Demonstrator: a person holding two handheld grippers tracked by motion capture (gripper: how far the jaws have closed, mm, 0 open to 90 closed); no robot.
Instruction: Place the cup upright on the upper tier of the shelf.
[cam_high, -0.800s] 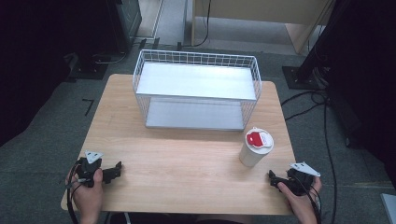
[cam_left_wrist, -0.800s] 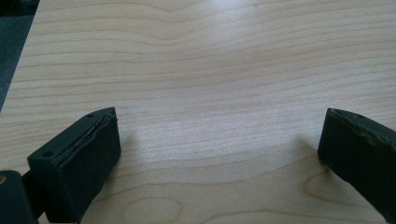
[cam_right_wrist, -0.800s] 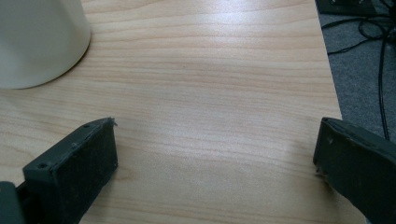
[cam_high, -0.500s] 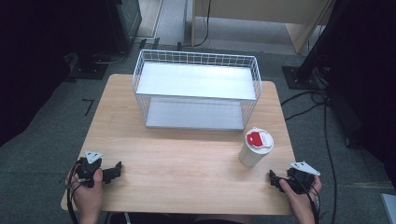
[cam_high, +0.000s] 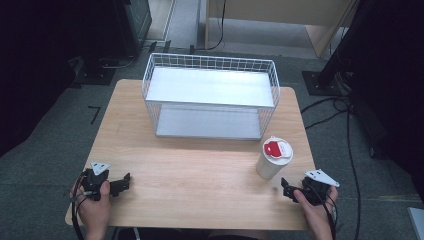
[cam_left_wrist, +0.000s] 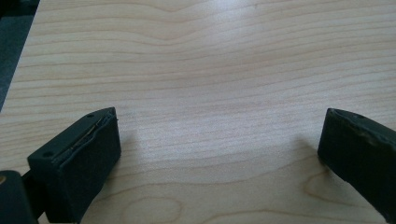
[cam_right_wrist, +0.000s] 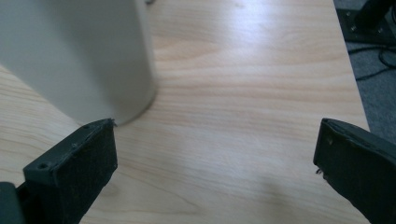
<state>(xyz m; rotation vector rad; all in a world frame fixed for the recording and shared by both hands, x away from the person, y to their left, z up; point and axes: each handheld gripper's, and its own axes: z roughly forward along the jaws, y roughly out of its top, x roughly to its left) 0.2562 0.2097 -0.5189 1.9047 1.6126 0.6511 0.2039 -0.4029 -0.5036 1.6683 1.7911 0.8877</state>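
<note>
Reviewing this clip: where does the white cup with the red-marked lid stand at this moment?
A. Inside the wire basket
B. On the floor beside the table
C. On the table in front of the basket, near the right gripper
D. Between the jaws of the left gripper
C: the cup stands upright on the table, in front of the wire basket's right corner, just ahead of the open right gripper.
</note>
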